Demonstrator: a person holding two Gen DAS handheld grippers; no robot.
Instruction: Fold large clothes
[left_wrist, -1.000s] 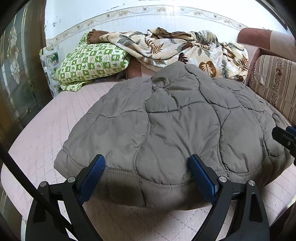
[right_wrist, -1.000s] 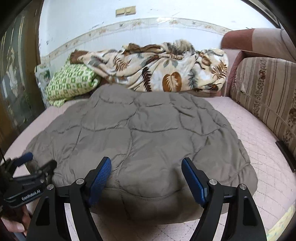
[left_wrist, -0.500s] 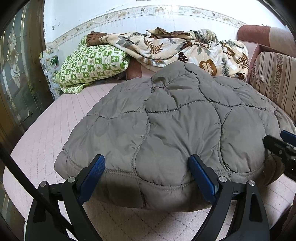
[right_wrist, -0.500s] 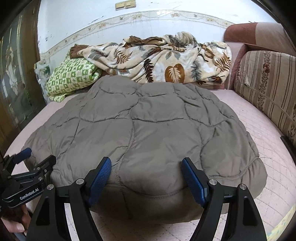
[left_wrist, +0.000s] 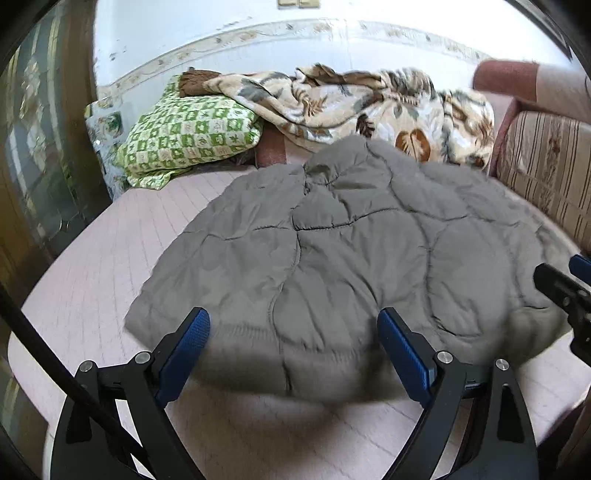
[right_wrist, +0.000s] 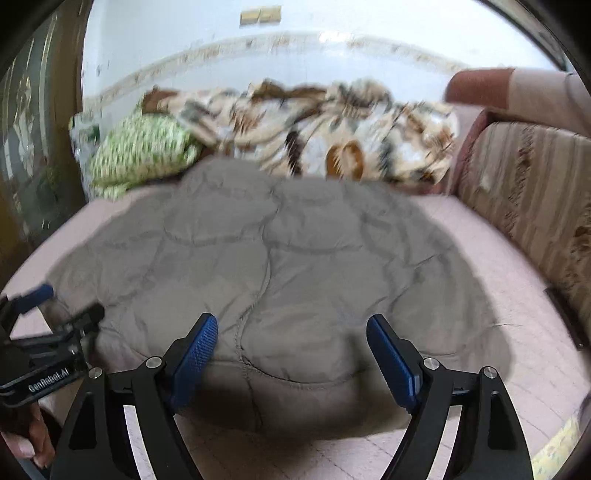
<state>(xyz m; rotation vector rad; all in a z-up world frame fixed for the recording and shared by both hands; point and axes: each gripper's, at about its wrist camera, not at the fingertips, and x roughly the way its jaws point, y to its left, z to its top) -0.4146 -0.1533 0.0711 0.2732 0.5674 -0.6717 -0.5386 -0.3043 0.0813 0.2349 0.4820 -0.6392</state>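
Both my grippers, left (left_wrist: 293, 354) wide and empty, right (right_wrist: 291, 354) opening and empty, hover at the near hem of the grey quilted jacket (left_wrist: 351, 254); it looks partly folded, with further folds remaining.

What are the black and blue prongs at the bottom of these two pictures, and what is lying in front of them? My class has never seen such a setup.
They are two hand-held grippers, each carrying its own camera that looks along its jaws. One picture is from the left gripper, the other from the right gripper, whose jaws are opening. Neither holds anything; both sets of jaws are wide, at the near hem of a grey quilted jacket spread on a pink bed. Behind lie a green pillow and a leaf-patterned blanket.
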